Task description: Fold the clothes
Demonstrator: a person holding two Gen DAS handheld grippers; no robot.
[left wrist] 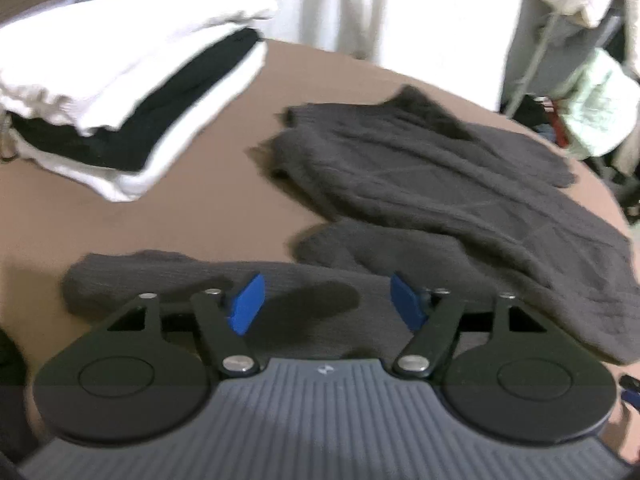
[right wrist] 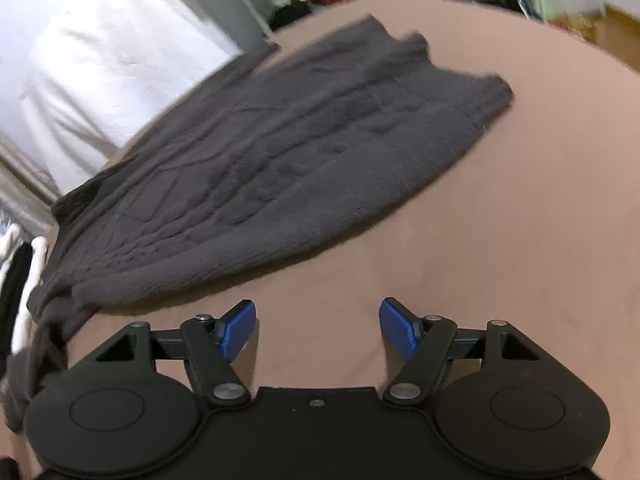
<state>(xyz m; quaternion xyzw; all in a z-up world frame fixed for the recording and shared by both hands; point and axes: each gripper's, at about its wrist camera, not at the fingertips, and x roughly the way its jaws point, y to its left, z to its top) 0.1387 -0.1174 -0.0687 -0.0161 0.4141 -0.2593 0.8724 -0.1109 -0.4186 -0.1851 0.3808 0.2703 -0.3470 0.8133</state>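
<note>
Both grippers, left point(left wrist: 325, 300) and right point(right wrist: 318, 330), hang with blue pads spread wide and empty. Beneath the left lies a sleeve of the dark grey sweater point(left wrist: 440, 184), whose body spreads toward 1 o'clock on the brown surface point(left wrist: 192, 216). Folded white and black clothes point(left wrist: 120, 92) are stacked at 10 o'clock.

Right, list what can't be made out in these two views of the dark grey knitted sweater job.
- Left wrist view: the dark grey knitted sweater near edge, hidden behind the left gripper.
- Right wrist view: the sweater's sleeve, cut off at the left edge beside the right gripper.
- Left wrist view: the folded white and black clothes stack, too blurred to count.
</note>
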